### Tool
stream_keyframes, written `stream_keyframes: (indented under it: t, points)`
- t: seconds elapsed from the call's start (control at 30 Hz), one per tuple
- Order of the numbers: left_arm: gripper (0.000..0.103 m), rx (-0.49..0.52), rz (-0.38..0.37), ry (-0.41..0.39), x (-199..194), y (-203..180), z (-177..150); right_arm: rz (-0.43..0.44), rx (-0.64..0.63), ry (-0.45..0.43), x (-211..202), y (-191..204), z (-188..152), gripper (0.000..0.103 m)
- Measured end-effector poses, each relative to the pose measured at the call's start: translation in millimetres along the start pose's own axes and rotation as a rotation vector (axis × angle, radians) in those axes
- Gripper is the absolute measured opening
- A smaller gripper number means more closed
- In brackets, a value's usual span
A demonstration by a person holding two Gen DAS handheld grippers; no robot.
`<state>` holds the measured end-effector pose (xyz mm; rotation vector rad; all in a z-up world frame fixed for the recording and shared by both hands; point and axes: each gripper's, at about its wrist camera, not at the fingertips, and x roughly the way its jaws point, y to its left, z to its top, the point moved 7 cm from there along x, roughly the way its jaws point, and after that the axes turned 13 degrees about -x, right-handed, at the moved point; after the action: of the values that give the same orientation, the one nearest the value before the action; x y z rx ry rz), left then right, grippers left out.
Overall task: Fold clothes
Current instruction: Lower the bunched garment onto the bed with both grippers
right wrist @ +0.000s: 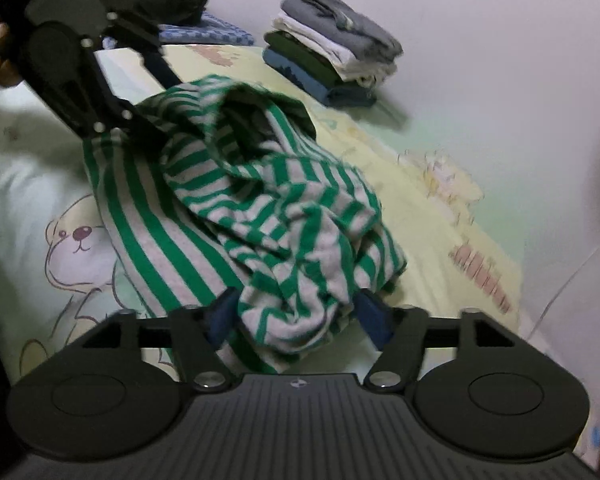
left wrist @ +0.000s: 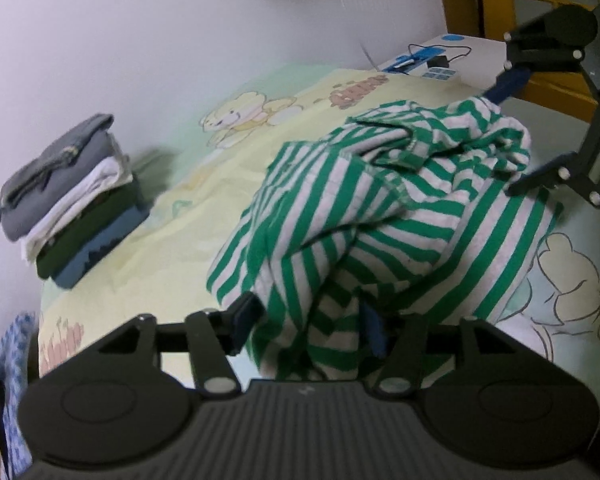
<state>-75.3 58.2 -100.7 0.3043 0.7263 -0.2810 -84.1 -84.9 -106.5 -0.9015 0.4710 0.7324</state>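
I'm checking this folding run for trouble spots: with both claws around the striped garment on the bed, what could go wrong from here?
1. The striped garment lies bunched between the open jaws of the left claw and right claw; closing now may pinch several layers.
2. It is crumpled, so a fold may set creases.
3. Dragging it could ruck the bed sheet toward the folded stack.

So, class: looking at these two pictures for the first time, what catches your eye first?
The green-and-white striped garment lies crumpled in the middle of the bear-print bedsheet, with the left gripper and right gripper open at opposite ends. A neat stack of folded clothes sits by the wall.
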Motion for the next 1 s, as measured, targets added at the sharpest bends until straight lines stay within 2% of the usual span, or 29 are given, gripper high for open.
stream_keyframes:
  t: [0.1, 0.17, 0.27, 0.33, 0.37, 0.47, 0.7, 0.77, 0.87, 1.0]
  points:
    - [0.06, 0.027, 0.012, 0.002, 6, 0, 1, -0.035, -0.074, -0.02, 0, 9, 8, 0.076]
    - [0.044, 0.033, 0.002, 0.009, 7, 0, 0, -0.054, -0.085, -0.026, 6, 11, 13, 0.076]
    - [0.035, 0.043, -0.013, 0.019, 9, 0, 0, -0.071, -0.072, -0.032, 15, 11, 19, 0.07]
    - [0.031, 0.054, -0.015, 0.016, 7, -2, 0, -0.062, -0.041, -0.027, 19, 6, 20, 0.052]
    - [0.029, 0.059, -0.016, 0.015, 6, -2, 0, -0.045, -0.019, -0.024, 20, 3, 20, 0.033]
    - [0.024, 0.057, -0.028, 0.016, 2, -2, 2, 0.012, 0.036, -0.025, 19, -4, 18, 0.024]
    - [0.016, 0.016, -0.084, -0.007, -34, 8, 12, 0.075, 0.013, -0.065, -11, -7, 30, 0.018]
    - [0.014, -0.013, -0.113, 0.002, -44, 7, 12, 0.092, 0.0, -0.081, -23, -9, 34, 0.017]
    - [0.013, -0.006, -0.14, 0.018, -55, 0, 6, 0.116, -0.027, -0.086, -36, -8, 35, 0.017]
    - [0.013, 0.017, -0.161, 0.068, -54, -12, -11, 0.165, -0.084, -0.054, -38, 6, 26, 0.017]
